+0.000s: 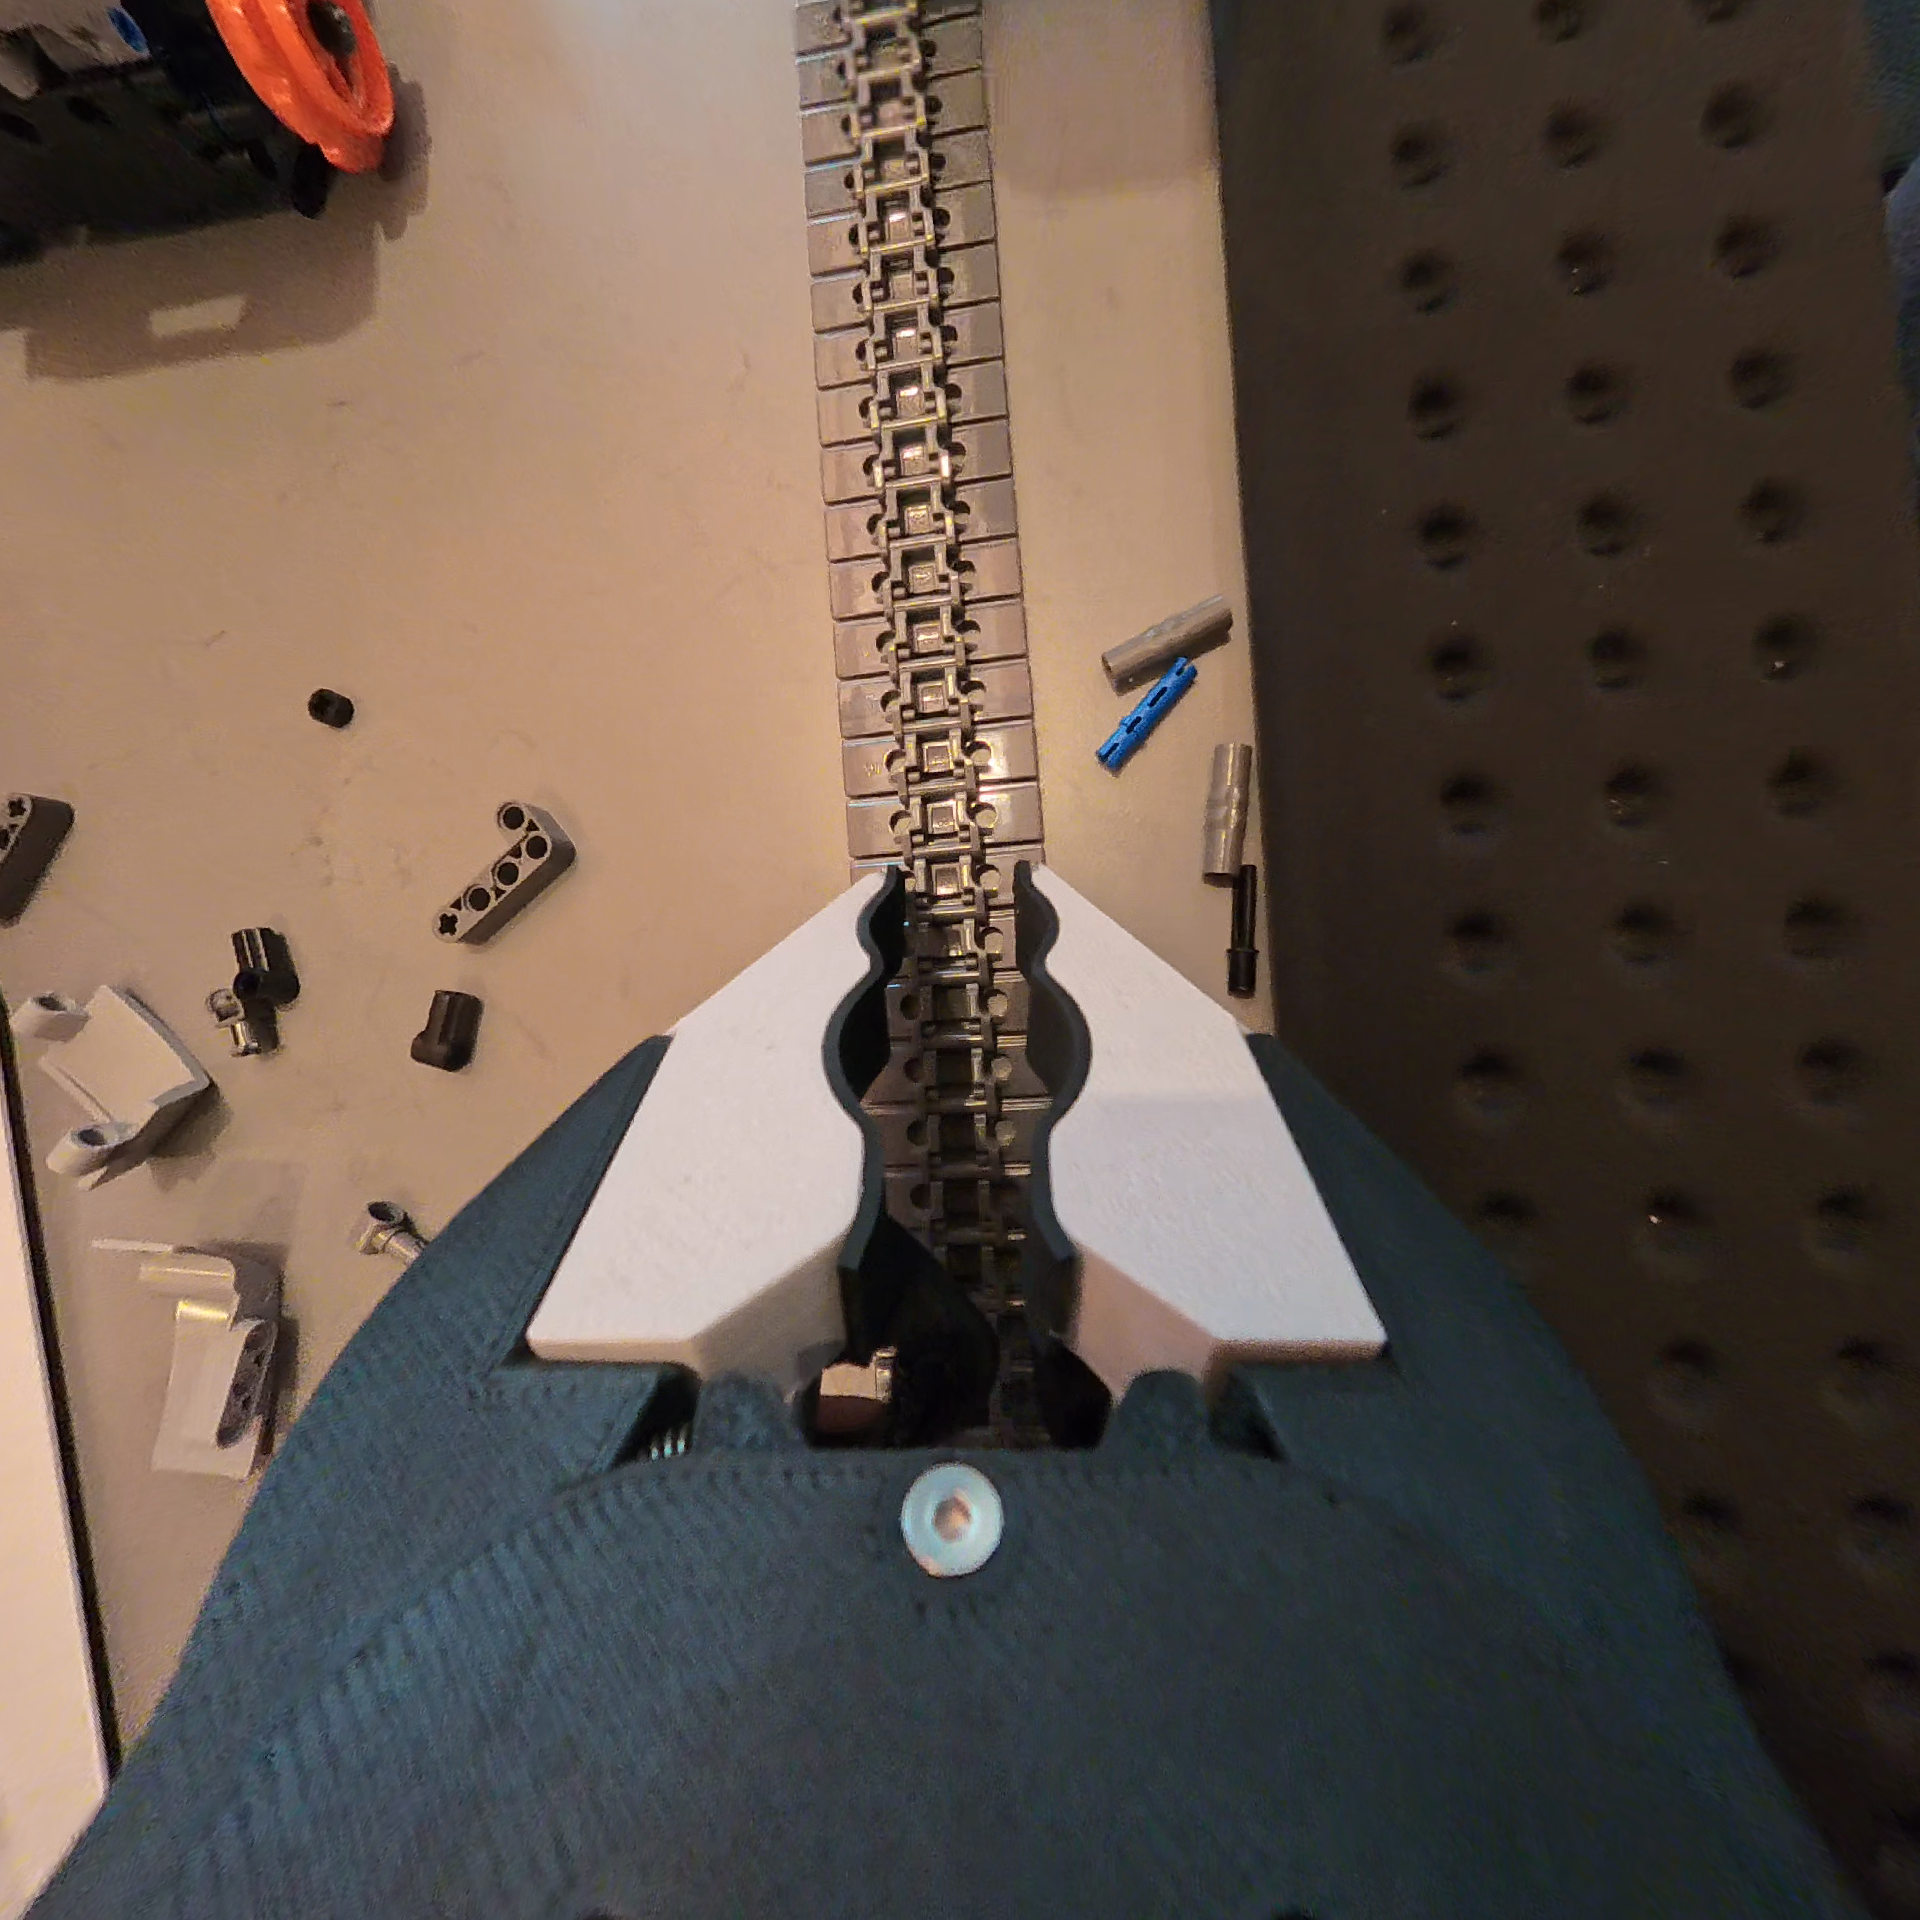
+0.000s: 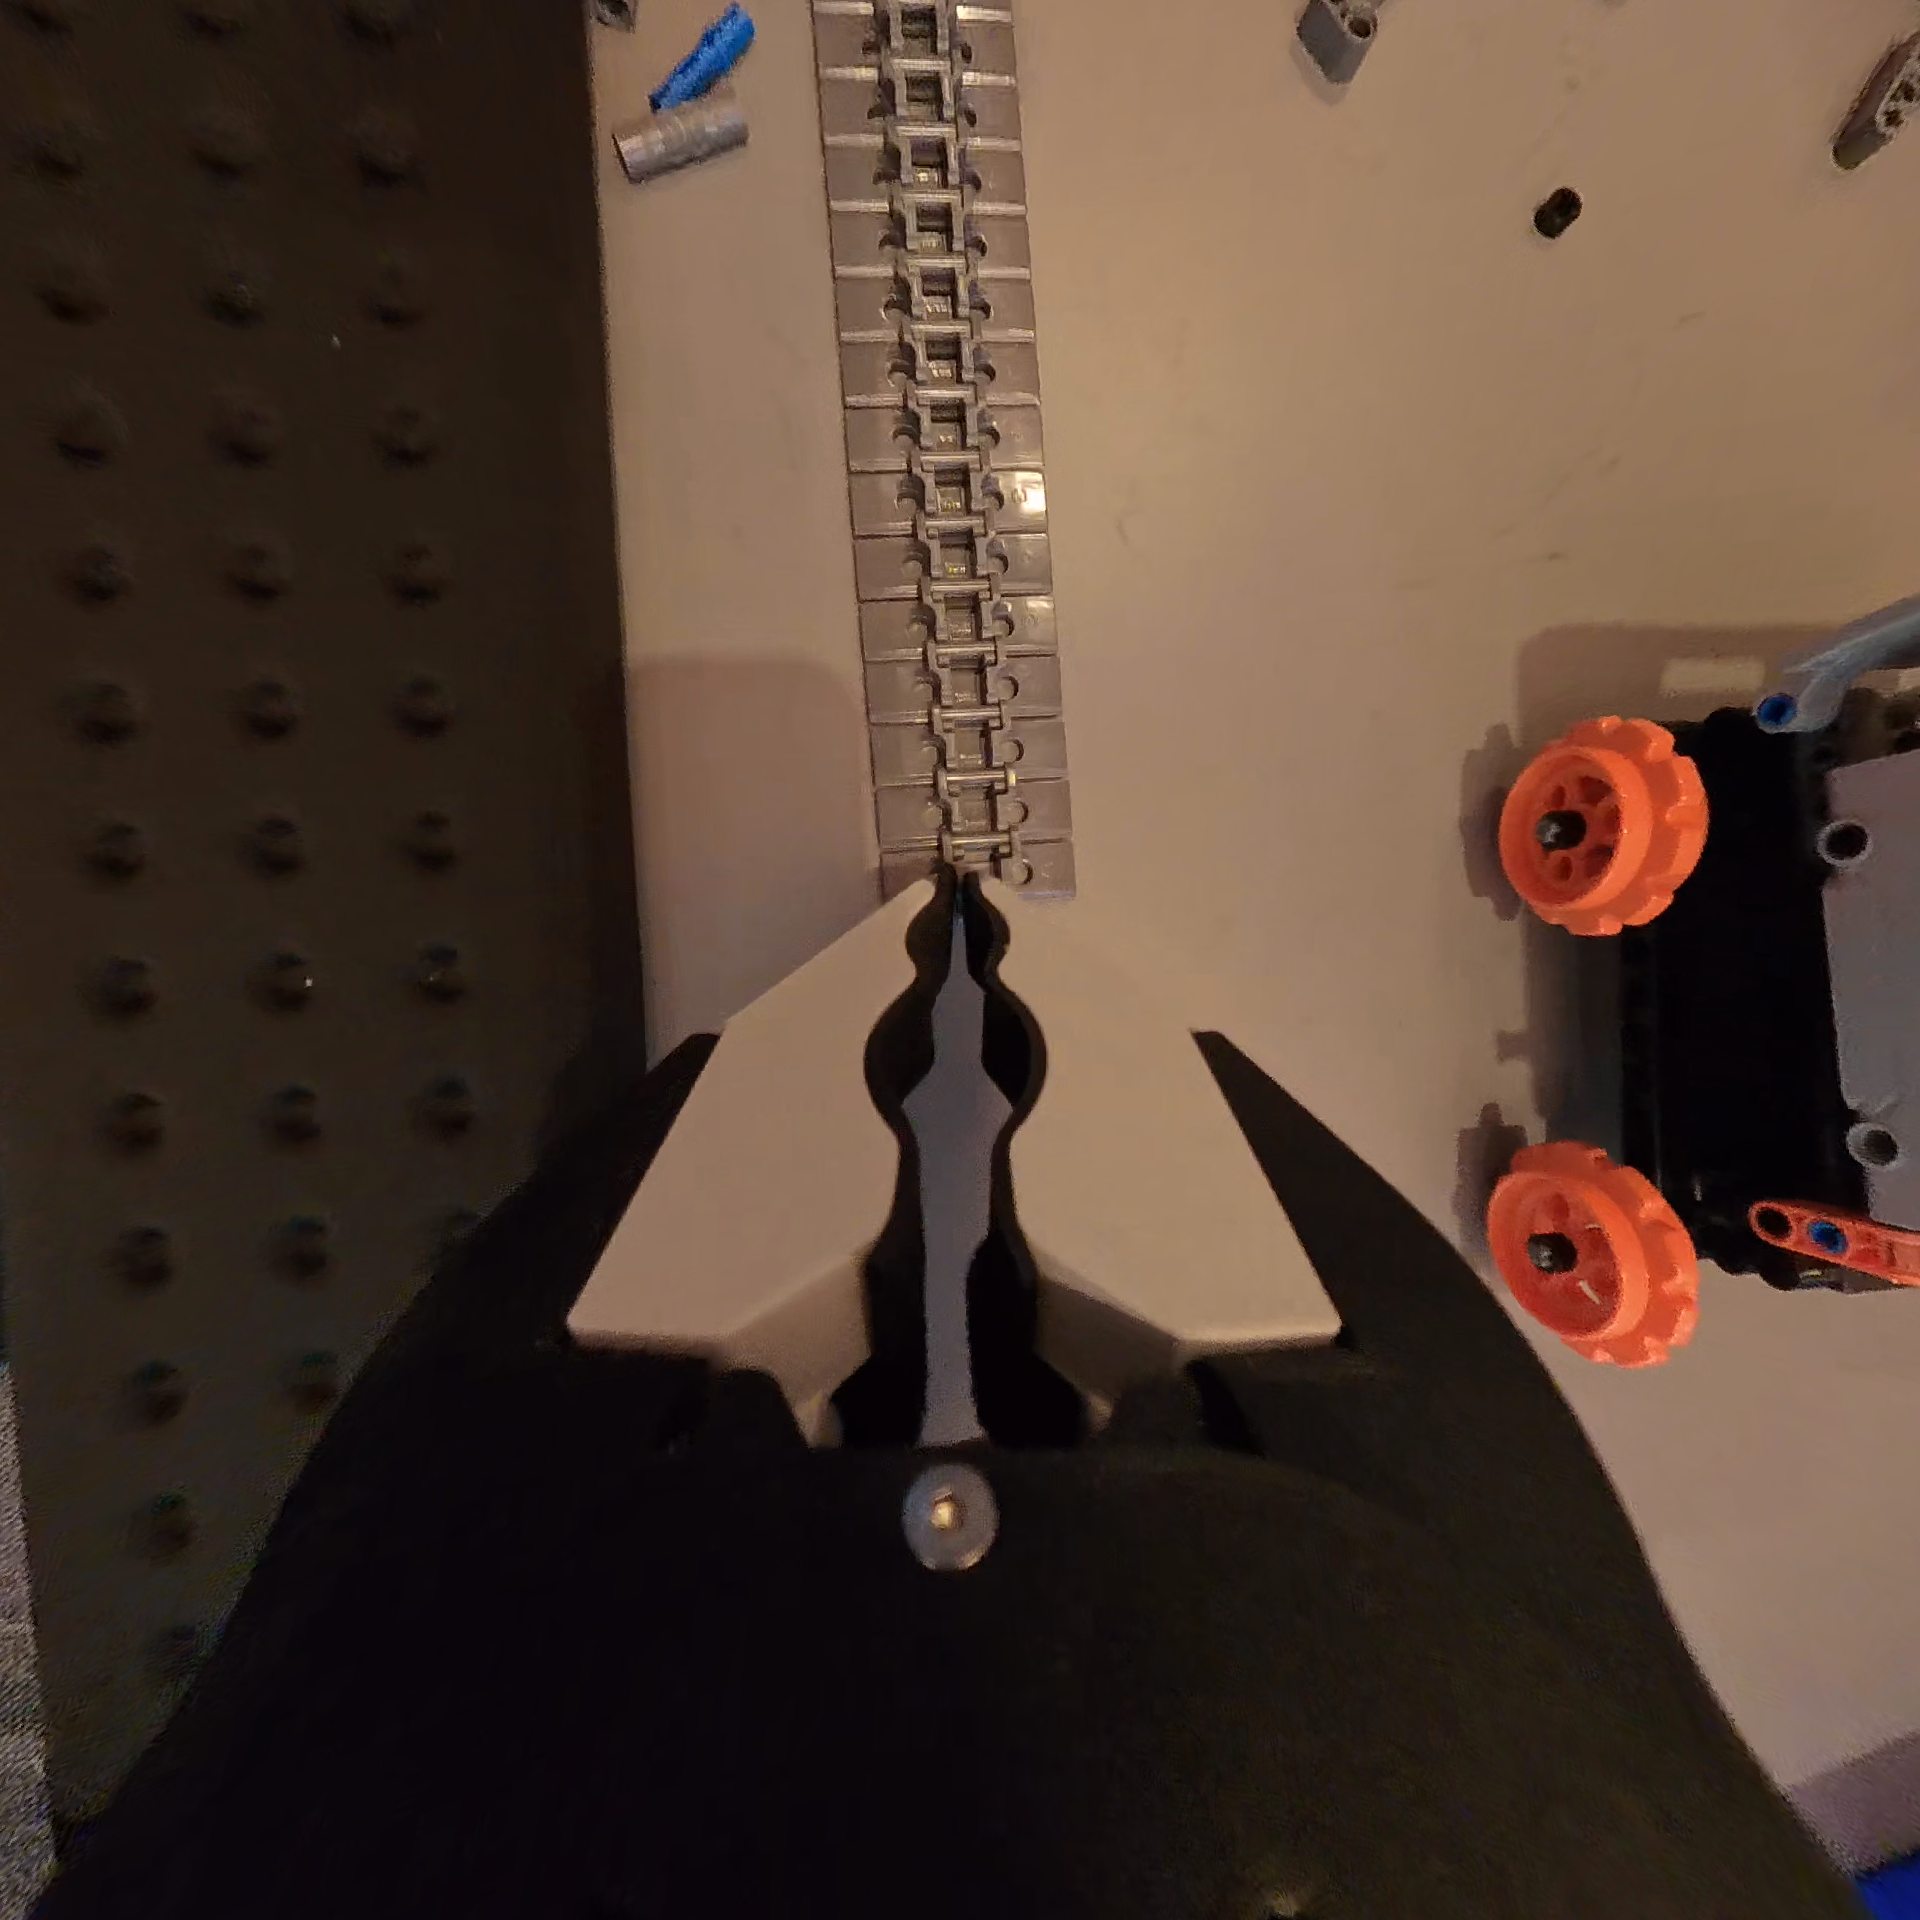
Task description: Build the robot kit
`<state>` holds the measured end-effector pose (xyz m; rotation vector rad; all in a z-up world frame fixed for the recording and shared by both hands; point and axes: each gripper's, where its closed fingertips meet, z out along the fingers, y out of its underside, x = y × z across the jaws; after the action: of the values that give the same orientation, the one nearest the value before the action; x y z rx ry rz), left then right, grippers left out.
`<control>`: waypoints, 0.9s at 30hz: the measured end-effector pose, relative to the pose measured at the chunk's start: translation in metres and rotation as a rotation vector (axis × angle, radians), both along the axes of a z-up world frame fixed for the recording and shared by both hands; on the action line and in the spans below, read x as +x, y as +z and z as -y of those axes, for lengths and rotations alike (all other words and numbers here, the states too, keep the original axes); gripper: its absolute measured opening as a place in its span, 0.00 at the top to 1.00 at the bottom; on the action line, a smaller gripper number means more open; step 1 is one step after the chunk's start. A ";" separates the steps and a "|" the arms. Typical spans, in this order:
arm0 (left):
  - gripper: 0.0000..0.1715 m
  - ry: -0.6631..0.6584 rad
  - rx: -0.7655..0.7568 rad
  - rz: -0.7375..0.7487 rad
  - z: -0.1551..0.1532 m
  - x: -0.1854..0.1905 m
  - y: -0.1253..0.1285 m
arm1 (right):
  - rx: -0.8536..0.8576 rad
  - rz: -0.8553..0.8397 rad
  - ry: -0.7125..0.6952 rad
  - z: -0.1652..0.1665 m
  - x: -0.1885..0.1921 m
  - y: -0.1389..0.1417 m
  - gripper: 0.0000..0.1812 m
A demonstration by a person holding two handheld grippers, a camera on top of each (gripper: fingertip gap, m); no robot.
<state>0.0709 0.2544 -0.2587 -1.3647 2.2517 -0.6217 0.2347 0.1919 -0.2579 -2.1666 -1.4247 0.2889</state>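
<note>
A long grey tread chain lies straight on the pale table and runs away from me in both views. My left gripper has white fingers with dark wavy pads. Its jaws stand a narrow gap apart, and the near stretch of the chain runs between them back to the gripper's base, so it looks shut on the chain. My right gripper is closed to a thin slit. Its tips pinch the last link at the chain's near end.
A black vehicle frame with orange wheels stands to the right of the right gripper and shows at the left wrist view's top left. A dark studded mat borders the chain's side. Loose parts lie about: grey angled beam, blue pin, grey sleeves, white panel.
</note>
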 end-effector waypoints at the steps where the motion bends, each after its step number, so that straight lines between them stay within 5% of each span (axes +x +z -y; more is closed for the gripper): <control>1: 0.88 0.003 -0.002 0.000 0.000 0.001 0.000 | 0.007 -0.002 -0.005 0.000 0.001 0.000 1.00; 10: 0.87 0.042 0.084 0.071 -0.007 0.036 0.004 | -0.040 0.086 -0.089 0.014 0.049 -0.001 1.00; 15: 0.87 0.143 0.109 0.147 -0.035 0.026 0.028 | -0.051 0.189 -0.120 0.022 0.081 0.005 0.96; 22: 0.87 0.300 0.162 0.189 -0.080 -0.003 0.046 | 0.059 0.101 -0.064 -0.001 0.035 0.012 0.88; 27: 0.87 0.338 0.169 0.187 -0.091 -0.014 0.045 | 0.009 0.077 -0.058 0.000 0.031 -0.002 0.95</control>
<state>0.0571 0.3457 -0.2136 -1.4881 1.8269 -0.4124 0.2661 0.1916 -0.2596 -2.2291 -1.3985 0.1791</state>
